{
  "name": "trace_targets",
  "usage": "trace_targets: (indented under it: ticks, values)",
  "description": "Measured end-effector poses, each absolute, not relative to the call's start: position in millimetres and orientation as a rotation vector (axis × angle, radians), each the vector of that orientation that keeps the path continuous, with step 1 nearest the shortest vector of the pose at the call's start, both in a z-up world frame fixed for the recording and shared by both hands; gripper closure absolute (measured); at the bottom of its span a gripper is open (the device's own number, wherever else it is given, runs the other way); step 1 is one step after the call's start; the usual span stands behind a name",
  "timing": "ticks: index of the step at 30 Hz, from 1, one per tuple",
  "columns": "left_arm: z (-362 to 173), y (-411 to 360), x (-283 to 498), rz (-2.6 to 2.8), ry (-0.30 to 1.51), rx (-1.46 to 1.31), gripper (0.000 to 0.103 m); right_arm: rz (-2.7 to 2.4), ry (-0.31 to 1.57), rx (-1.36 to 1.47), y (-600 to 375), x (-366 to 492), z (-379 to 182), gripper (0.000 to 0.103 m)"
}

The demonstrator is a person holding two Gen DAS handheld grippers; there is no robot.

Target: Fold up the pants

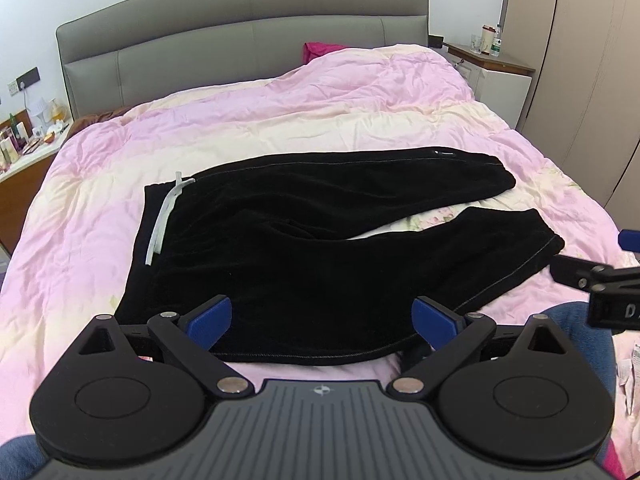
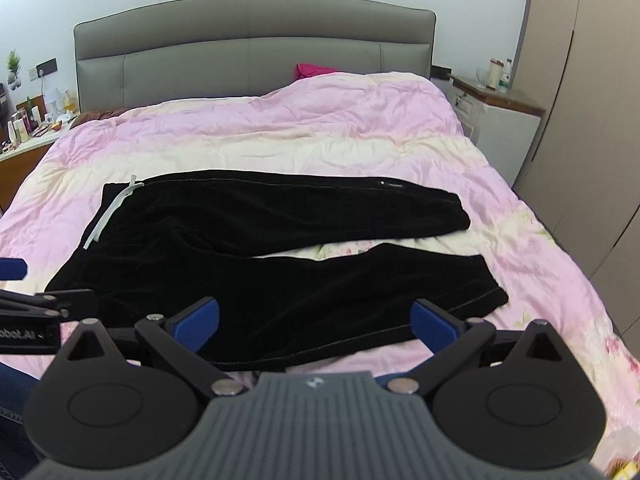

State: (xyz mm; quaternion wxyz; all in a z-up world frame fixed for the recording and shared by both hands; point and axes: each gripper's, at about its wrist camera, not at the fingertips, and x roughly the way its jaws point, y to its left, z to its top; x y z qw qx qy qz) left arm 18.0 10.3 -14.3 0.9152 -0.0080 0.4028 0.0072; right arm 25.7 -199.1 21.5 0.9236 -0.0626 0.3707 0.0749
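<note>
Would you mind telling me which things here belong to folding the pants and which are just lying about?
Belongs to the job:
black pants
left gripper
right gripper
pink quilt, the work surface

Just lying about:
magenta cloth by the headboard
bottles on the nightstand
cosmetics on the side table

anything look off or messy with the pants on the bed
Nothing damaged or spilled. The black pants lie flat on the pink quilt, legs splayed apart in a V, and the white drawstring trails loose across the waistband.

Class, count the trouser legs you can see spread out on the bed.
2. The far leg lies nearer the headboard; the near leg lies closer to the cameras. Both point right, split apart at the cuffs.
</note>
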Motion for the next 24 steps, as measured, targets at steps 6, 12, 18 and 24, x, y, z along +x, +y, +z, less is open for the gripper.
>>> trace_targets:
  ticks: [6,12,18,24]
  values:
    - [-35.5,32.8,32.9,0.04,0.84,0.04,0.0,0.136,0.752,-0.187,-207.2,47.6,13.4,0.005]
    - [-61.6,51.2,43.5,-0.044,0.81,0.172,0.0,0.236,0.724,-0.217,-219.0,72.2,-4.9,0.005]
    - [-103.3,84.8,51.3,-0.157,0.734,0.273,0.0,0.308,0.685,-0.27,-244.9,108.2,-32.9,0.005]
    - [-152.2,85.6,52.3,-0.231,0.636,0.726,0.007,0.301,0.642,-0.473,-273.8,148.9,-68.6,0.005]
